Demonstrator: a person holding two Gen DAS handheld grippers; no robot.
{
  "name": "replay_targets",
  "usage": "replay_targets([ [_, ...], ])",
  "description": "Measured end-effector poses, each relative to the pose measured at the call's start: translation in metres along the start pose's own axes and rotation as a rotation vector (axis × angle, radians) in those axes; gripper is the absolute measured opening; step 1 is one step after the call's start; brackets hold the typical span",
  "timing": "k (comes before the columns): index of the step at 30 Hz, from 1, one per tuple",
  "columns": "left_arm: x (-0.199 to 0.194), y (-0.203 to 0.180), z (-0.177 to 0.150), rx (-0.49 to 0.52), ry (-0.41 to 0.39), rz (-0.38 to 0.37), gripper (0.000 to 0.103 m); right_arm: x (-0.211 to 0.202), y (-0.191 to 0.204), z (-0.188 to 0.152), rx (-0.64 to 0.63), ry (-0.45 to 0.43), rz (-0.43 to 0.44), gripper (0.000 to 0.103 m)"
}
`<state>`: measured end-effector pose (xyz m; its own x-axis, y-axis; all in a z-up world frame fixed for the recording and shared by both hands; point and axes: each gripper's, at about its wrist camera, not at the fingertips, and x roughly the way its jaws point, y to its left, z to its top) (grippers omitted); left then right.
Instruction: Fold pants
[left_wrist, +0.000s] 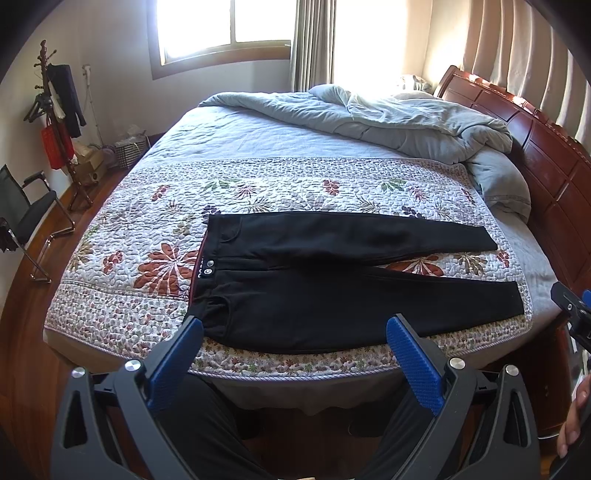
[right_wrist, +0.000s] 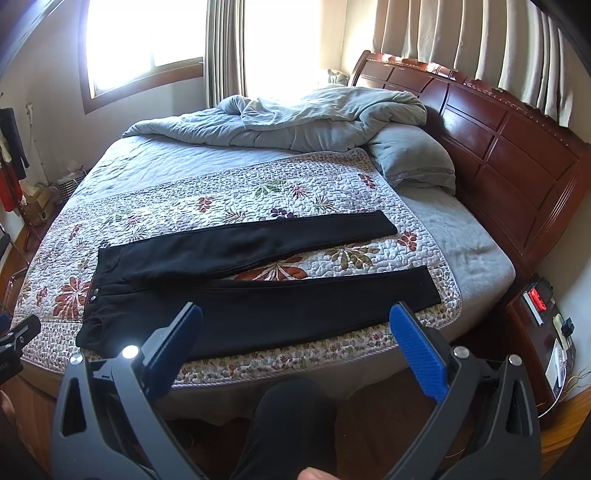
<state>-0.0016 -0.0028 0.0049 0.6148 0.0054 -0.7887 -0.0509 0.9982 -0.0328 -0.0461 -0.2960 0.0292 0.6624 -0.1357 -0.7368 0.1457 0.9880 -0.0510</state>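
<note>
Your left claw (left_wrist: 295, 328) has its blue-padded fingers (left_wrist: 413, 362) spread wide apart and holds nothing; it hangs over the near edge of the bed (left_wrist: 258, 140), just short of the waistband corner of the pants (left_wrist: 332, 295). Your right claw (right_wrist: 295, 321) is likewise spread wide and empty, positioned over the same near edge in front of the nearer trouser leg. The pants (right_wrist: 258, 306) are black and lie flat and unfolded on the floral quilt (right_wrist: 221, 192), waistband toward your left, both legs running toward your right and parted in a narrow V with quilt showing between them. A crumpled grey duvet (left_wrist: 406, 114) is heaped at the far side of the bed, well apart from the pants, beside the dark wooden headboard (right_wrist: 498, 133).
</note>
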Motion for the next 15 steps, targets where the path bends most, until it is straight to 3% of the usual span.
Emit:
replay_targets([
  [15, -0.0016, 0.0015, 0.0007, -0.002, -0.006, 0.006, 0.099, 0.0010, -0.0039, -0.0026, 0.002, 0.003, 0.003, 0.101],
])
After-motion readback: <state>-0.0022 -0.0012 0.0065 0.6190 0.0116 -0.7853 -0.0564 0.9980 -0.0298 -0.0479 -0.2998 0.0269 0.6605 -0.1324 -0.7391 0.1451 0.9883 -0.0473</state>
